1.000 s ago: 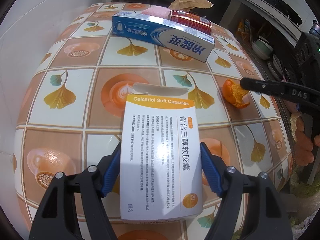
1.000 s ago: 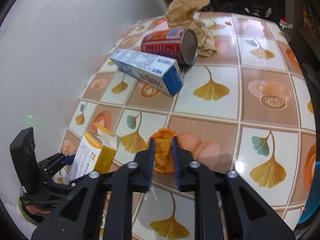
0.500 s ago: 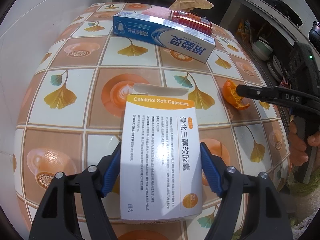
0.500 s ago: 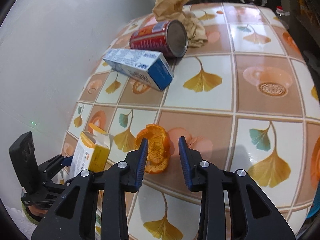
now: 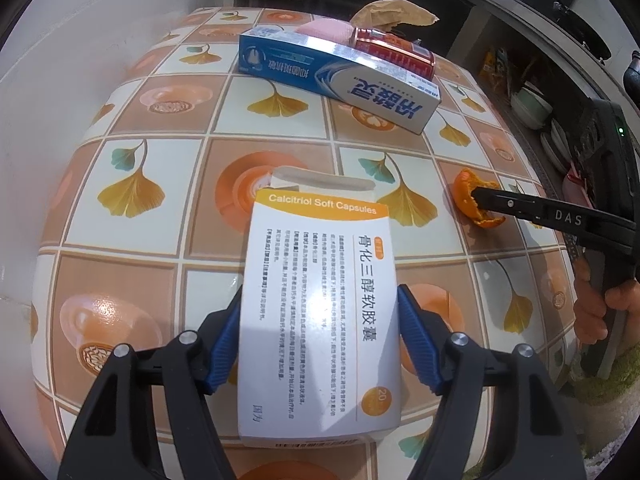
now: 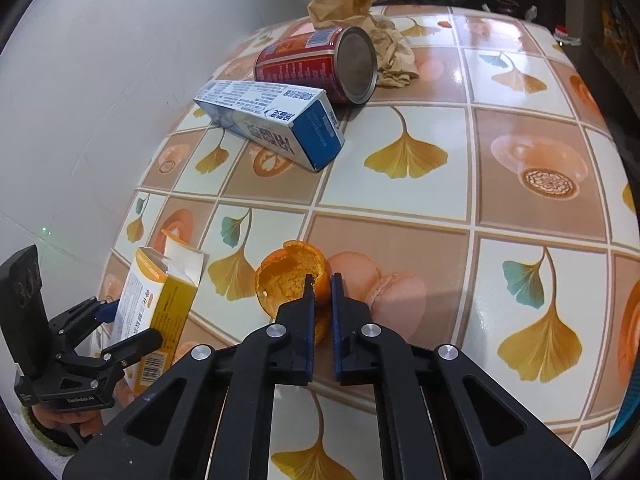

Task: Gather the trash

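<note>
Jaws of the left gripper [image 5: 320,344] clamp the capsule box [image 5: 320,304] by its sides above the near table [image 5: 160,240], ready to carry. The right gripper [image 6: 322,292] has just pinched shut on the orange peel's [image 6: 288,280] rim, mid-table.

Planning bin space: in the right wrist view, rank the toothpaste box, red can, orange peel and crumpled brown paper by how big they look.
1. toothpaste box
2. red can and crumpled brown paper: look alike, unranked
3. orange peel: smallest, though nearest the camera
</note>
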Demonstrator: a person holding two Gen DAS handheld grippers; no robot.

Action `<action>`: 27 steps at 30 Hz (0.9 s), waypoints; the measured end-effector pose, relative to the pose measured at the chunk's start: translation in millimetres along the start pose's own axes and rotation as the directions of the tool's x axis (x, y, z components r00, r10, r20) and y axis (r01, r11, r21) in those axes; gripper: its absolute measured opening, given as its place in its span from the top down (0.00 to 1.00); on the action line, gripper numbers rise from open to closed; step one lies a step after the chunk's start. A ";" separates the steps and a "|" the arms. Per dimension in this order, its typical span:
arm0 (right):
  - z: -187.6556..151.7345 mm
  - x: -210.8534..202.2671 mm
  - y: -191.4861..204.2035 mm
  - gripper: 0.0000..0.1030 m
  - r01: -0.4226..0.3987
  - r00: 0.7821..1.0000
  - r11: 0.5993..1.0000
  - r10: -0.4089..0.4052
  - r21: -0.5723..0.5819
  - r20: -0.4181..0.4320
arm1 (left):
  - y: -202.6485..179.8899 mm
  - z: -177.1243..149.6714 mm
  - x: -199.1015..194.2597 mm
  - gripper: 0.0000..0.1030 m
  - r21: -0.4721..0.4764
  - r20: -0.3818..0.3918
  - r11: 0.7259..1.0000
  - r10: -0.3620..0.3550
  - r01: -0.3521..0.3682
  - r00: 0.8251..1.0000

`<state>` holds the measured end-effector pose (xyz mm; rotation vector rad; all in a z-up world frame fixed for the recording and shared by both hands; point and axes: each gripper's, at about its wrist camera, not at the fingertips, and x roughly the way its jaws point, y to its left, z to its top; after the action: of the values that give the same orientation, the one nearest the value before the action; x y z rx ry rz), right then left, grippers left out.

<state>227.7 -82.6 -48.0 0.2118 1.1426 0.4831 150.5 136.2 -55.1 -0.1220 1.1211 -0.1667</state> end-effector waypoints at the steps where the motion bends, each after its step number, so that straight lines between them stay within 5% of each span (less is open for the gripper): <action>1: -0.5 -1.5 -1.0 0.95 -0.002 1.000 1.000 0.002 0.006 0.006 | -0.9 -0.1 -1.1 0.33 0.002 0.004 1.000 0.000 0.000 1.000; 10: -14.0 -37.3 -27.4 0.95 -0.052 0.995 0.994 0.043 0.100 0.089 | -18.9 1.8 -16.9 0.33 0.034 0.044 0.999 -0.019 0.017 0.999; 18: -46.9 -97.4 -67.5 0.95 -0.079 0.971 0.968 0.021 0.237 0.239 | -70.0 20.4 -29.0 0.33 0.169 0.064 0.981 -0.107 0.095 0.992; 27: -128.6 -189.0 -157.7 0.95 -0.014 0.899 0.874 -0.201 0.485 0.388 | -187.0 53.0 -22.7 0.33 0.393 -0.010 0.886 -0.264 0.247 0.964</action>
<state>89.9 -320.6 -9.1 0.6593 0.8115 0.0417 175.3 -42.2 21.6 0.0855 1.0049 -0.6192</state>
